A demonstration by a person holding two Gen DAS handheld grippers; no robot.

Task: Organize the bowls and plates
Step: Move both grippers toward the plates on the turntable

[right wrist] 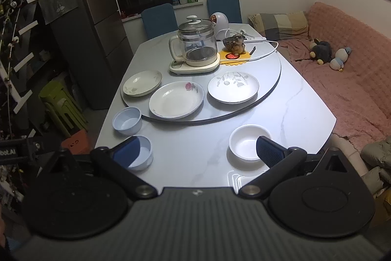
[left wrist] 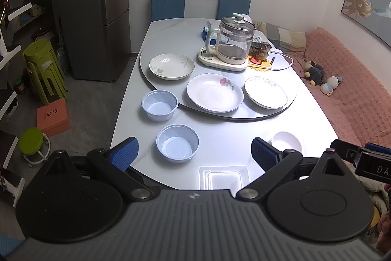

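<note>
Three plates lie on the turntable (left wrist: 171,99): a cream leaf plate (left wrist: 171,66), a white rose plate (left wrist: 215,92) and a white grey-leaf plate (left wrist: 266,91). Two blue bowls stand on the table, the far one (left wrist: 159,105) and the near one (left wrist: 177,143). A white bowl (left wrist: 286,141) stands at the right. My left gripper (left wrist: 194,153) is open and empty above the near table edge, with the near blue bowl between its fingers' lines. My right gripper (right wrist: 196,151) is open and empty; its right fingertip (right wrist: 267,149) overlaps the white bowl (right wrist: 246,142), its left fingertip the near blue bowl (right wrist: 143,153).
A glass kettle (left wrist: 232,44) on its base, a dog figurine (left wrist: 262,51) and a white cable sit at the turntable's back. Two blue chairs stand behind the table. A fridge (left wrist: 97,11) and green stools (left wrist: 45,65) are at the left, a pink sofa (left wrist: 354,89) at the right.
</note>
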